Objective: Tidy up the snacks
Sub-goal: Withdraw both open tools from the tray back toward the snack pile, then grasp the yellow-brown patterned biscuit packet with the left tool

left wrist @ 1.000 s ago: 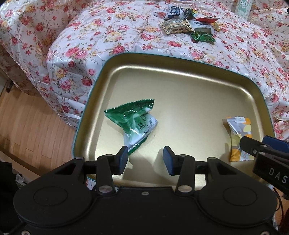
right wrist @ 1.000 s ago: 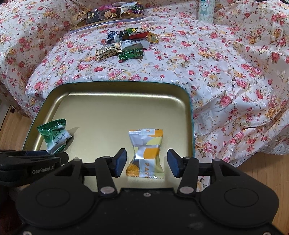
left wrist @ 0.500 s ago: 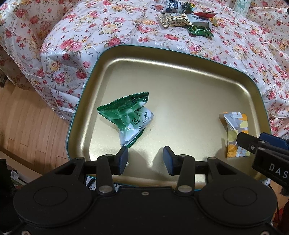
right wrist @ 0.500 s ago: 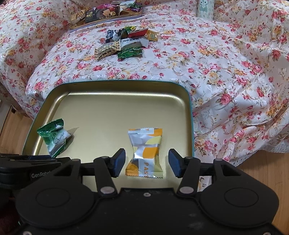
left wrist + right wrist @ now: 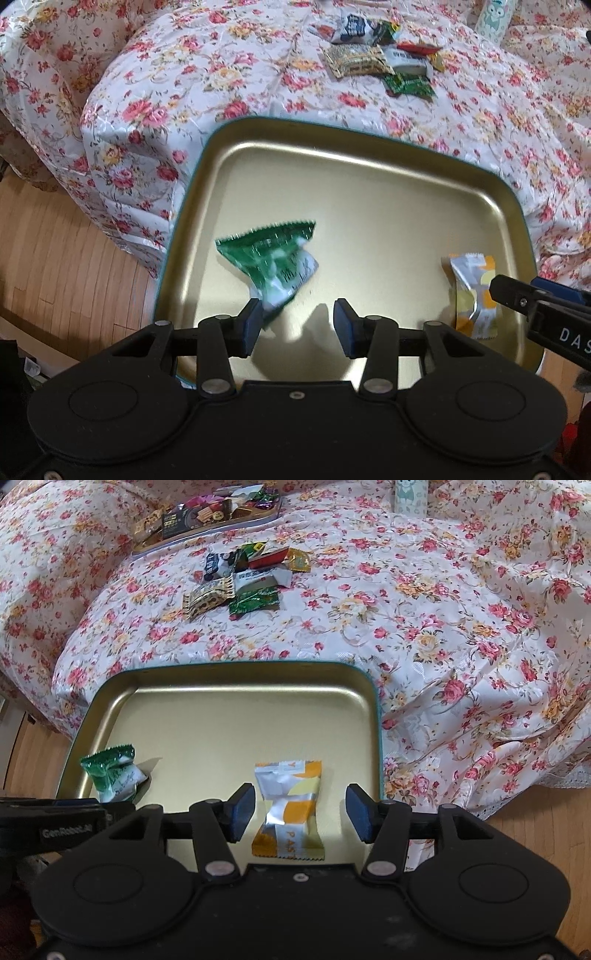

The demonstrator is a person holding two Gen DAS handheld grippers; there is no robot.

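1. Gold tray (image 5: 236, 705) sits at the surface's near edge on the floral cloth (image 5: 443, 635); green packet (image 5: 112, 777) at its 8 o'clock, orange-and-silver packet (image 5: 290, 808) at 5 o'clock.
2. Right gripper (image 5: 301, 812) has just been opening; the orange packet lies between its pads, seemingly untouched.
3. Left gripper (image 5: 299, 326) stands half-open; the green packet's (image 5: 273, 262) blurred tail is by its left pad.
4. Loose snacks (image 5: 243, 579) lie at 12 o'clock.

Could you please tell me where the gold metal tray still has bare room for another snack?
The gold metal tray is bare along its far half, and between the green foil packet and the orange-and-silver wrapped sweet. The loose wrapper pile on the floral cloth beyond is crowded.
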